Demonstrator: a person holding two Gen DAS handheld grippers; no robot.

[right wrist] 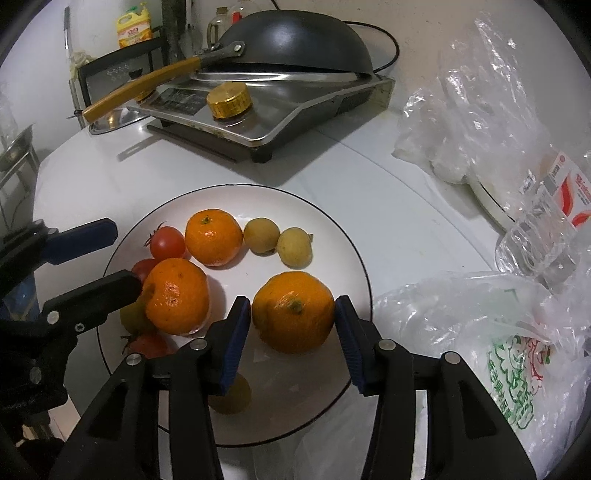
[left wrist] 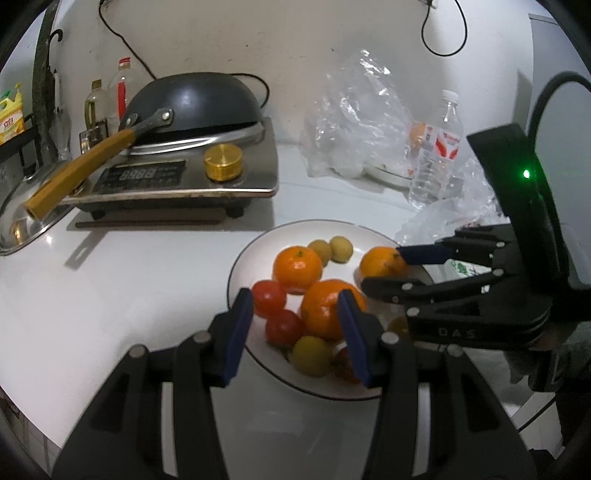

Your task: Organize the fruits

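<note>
A home kitchen: a wok [left wrist: 195,99] sits upturned on a countertop cooker [left wrist: 177,177], oil bottles [left wrist: 96,105] behind it, dish soap [right wrist: 133,28] to its left.

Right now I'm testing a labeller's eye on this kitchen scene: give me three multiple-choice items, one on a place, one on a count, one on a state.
1. Where does the black wok lie?
A. on the floor
B. upside down on the cooker
C. inside a plastic bag

2. How many oranges are on the plate?
A. two
B. three
C. five

3. How is the left gripper?
A. shut on a tomato
B. shut on a bottle
C. open, holding nothing

Key: 1 B, its dome faces up over the cooker top. 2 B, three orange fruits show among the smaller ones. 3 C, its pads stand apart and press on nothing.
</note>
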